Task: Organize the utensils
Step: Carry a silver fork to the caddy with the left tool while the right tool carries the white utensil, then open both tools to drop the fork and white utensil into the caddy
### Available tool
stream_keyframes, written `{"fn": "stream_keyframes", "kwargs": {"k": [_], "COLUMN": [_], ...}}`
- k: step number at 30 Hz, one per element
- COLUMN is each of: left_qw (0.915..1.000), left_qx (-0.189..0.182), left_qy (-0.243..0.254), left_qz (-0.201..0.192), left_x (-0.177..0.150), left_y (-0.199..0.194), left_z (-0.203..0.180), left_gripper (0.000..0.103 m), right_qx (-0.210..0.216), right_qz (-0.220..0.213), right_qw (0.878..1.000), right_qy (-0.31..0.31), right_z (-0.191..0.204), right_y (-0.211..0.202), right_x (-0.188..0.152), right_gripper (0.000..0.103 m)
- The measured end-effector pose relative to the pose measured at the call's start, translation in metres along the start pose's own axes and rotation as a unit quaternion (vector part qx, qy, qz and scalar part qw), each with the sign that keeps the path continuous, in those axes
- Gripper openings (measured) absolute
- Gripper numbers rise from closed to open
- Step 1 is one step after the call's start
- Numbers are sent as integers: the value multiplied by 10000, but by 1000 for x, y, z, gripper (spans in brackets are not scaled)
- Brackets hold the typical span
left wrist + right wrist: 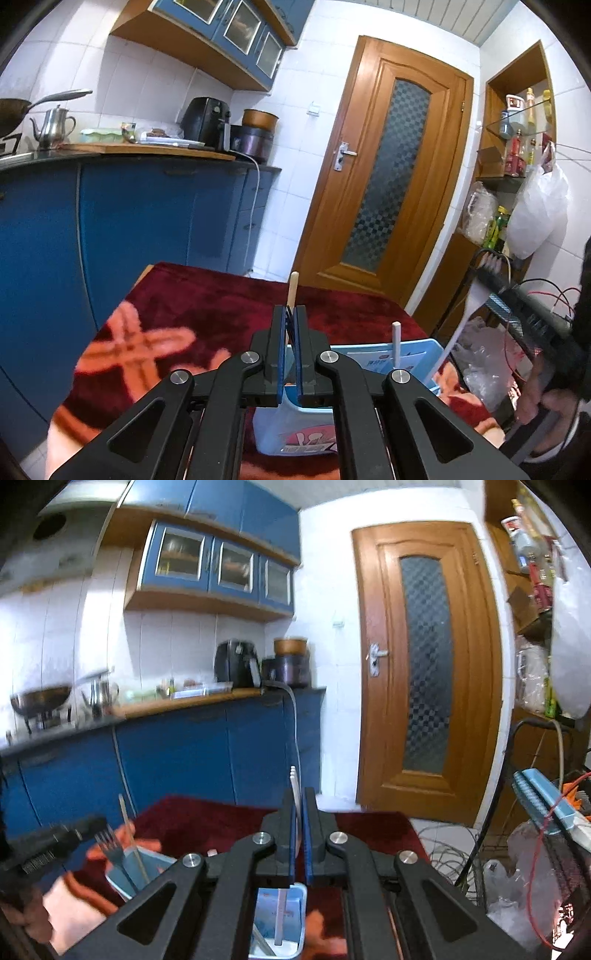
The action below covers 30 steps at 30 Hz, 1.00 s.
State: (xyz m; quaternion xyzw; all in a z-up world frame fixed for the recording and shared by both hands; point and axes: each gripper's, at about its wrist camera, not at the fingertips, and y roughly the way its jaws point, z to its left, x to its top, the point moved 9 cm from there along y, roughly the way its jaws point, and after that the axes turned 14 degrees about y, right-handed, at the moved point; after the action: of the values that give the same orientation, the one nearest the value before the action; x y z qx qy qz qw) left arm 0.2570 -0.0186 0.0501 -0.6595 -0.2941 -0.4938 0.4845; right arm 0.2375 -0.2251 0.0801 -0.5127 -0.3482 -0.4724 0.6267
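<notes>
My left gripper [294, 314] is shut on a thin wooden stick [293, 290] that stands up between its pads, over a light blue container [280, 432]. A second light blue container [413, 350] to the right holds a white stick [396, 343]. In the right wrist view, my right gripper [299, 797] is shut on a white plastic fork [293, 782], tines up, above the container [301, 915] with the white stick [281, 912]. At the left, the left gripper [85, 827] is by the other container [114, 878], which holds a metal fork [110, 845] and the wooden stick [127, 823].
Both containers stand on a table under a dark red cloth [207, 295] with orange patterns. Blue cabinets [129, 221] run behind it on the left, a wooden door [384, 173] is ahead. Shelves, plastic bags [539, 206] and cables [454, 853] crowd the right side.
</notes>
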Motion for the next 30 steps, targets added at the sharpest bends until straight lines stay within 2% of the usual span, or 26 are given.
{"fn": "stream_keyframes", "kwargs": {"k": [7,8,9,11,13,21,30], "left_qw": [9998,9998,9997,9996,9995,9990,9956], "left_qx": [113,138,181,231,257,378,615], "left_qy": [131,154,171,184,154,227,623], "left_qz": [9,8,12,-3,-20,78,338], "left_x": [0,0,0,1,1,3,-2], "left_y": [-1,-2,-2,-3,-4,-16,-46], "left_z": [-3,-4,-3,-2,-1,-2,-15], "left_gripper": [6,9,11,25,38,45,53], "right_qx": [39,112,156,219,271,527,756], "right_qz": [645,733,761,752,735,635,638], "right_qw": [9973,9961,9955,9948,9945,9930,9913], "right_qy": [346,469,542,645,689,842,867], "right_z": [-14,-16,-16,-18,-17,-12,1], "right_y": [22,23,23,21,16,-13,-55], "right_x": [-33,-35,-36,-36,-35,-29,-35], "right_gripper": [6,10,18,27,27,29,34]}}
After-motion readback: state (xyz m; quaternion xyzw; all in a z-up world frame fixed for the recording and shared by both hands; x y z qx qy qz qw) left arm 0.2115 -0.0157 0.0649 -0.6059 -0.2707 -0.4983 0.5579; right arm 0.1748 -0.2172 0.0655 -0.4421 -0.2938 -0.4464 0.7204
